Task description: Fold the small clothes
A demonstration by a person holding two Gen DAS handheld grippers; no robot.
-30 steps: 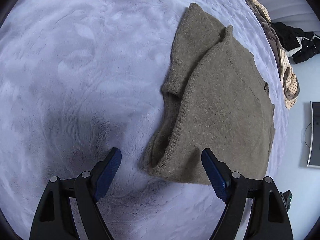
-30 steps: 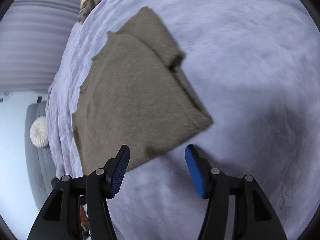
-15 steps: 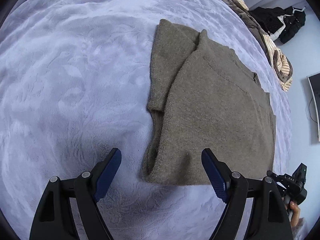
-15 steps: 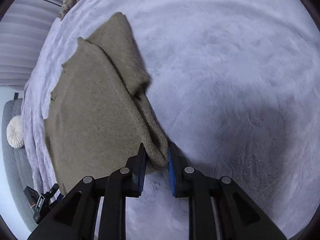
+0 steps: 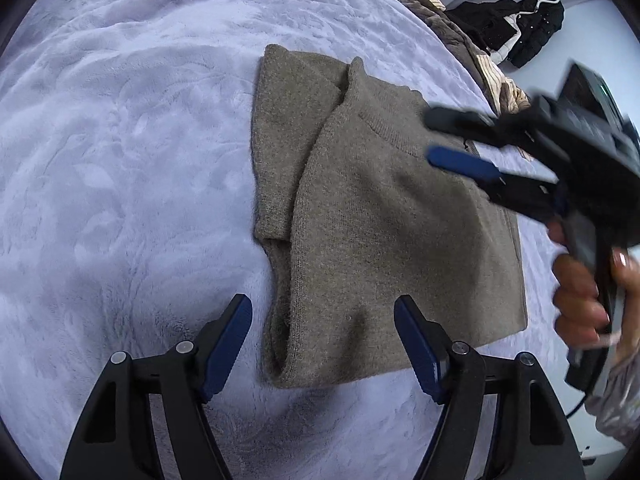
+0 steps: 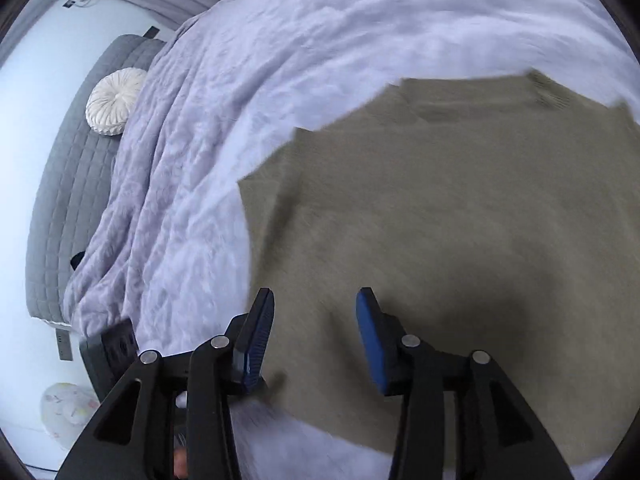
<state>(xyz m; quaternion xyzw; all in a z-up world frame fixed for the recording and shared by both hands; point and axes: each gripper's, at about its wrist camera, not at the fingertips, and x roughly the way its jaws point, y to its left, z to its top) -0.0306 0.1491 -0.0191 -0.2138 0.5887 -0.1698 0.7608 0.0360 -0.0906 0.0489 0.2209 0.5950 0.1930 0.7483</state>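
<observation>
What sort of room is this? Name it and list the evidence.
Most likely a bedroom: a plush lavender bedspread over a grey quilted bed base, a round white pleated cushion, and dark clothes heaped on the floor.

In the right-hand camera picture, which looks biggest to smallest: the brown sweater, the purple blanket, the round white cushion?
1. and 2. Brown sweater and purple blanket: they fill similar areas, and the sweater lies nearer the camera, so I won't rank them.
3. Round white cushion: clearly smallest, though it sits farthest away.

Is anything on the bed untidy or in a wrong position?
Mostly tidy. The folded olive sweater has one sleeve sticking out past its left edge, uneven. A heap of clothes lies loose at the blanket's far edge.
</observation>
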